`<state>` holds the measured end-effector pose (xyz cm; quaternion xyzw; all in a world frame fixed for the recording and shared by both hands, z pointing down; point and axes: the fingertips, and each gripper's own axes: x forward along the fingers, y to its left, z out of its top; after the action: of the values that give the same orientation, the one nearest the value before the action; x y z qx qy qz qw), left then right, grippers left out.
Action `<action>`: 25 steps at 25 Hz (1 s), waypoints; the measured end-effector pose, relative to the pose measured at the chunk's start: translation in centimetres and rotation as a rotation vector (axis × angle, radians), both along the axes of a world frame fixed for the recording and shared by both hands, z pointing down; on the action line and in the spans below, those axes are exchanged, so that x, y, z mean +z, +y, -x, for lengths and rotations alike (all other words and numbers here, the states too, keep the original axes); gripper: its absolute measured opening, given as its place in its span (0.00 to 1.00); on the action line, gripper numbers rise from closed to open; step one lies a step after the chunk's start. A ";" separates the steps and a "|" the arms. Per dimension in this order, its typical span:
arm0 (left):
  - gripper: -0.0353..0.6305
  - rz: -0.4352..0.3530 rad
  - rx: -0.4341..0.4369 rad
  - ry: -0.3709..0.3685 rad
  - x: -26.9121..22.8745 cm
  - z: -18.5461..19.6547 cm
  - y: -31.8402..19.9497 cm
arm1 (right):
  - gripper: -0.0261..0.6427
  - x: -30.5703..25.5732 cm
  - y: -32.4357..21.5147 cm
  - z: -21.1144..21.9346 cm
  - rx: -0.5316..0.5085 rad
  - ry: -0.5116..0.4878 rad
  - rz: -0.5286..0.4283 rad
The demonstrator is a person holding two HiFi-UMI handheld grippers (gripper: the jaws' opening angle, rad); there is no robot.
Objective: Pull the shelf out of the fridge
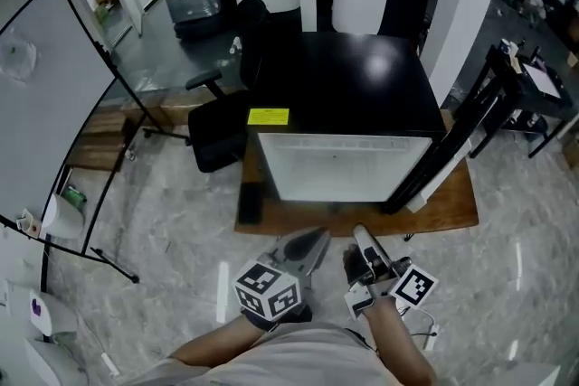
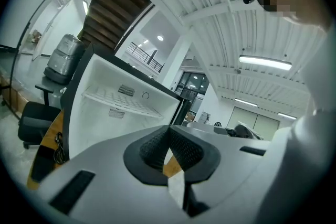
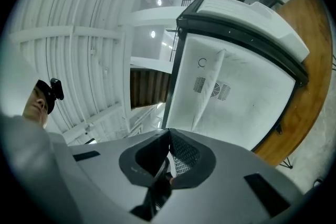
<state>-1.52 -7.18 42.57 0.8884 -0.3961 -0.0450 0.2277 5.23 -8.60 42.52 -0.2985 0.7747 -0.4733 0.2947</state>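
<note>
Head view shows your left gripper (image 1: 317, 240) and right gripper (image 1: 360, 235) just short of the open fridge (image 1: 362, 95), both jaws clenched on nothing. The shelf (image 2: 123, 99) sits inside the fridge, untouched, spanning its white walls.

Black office chair (image 1: 217, 129) beside wooden platform (image 1: 452, 205); whiteboard (image 1: 36, 122) left.

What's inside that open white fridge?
One wire shelf spans the fridge, with vent grilles and a round knob on the back wall. No food shows. The left hand-held gripper covers the interior's bottom edge.
</note>
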 end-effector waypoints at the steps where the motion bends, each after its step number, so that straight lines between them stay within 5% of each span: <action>1: 0.06 -0.001 0.012 -0.001 0.1 0.4 -0.9 | 0.07 0.2 -0.9 0.3 0.014 -0.007 0.008; 16: 0.06 0.079 0.050 0.011 2.4 2.8 -7.3 | 0.08 5.1 -13.7 0.1 0.203 -0.150 0.135; 25: 0.06 0.112 -0.004 -0.016 3.3 4.0 -8.9 | 0.23 7.2 -20.0 1.2 0.199 -0.227 0.187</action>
<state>-5.50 -16.05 45.89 0.8738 -0.4015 -0.0158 0.2739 4.06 -28.59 49.76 -0.3444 0.6556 -0.5424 0.3968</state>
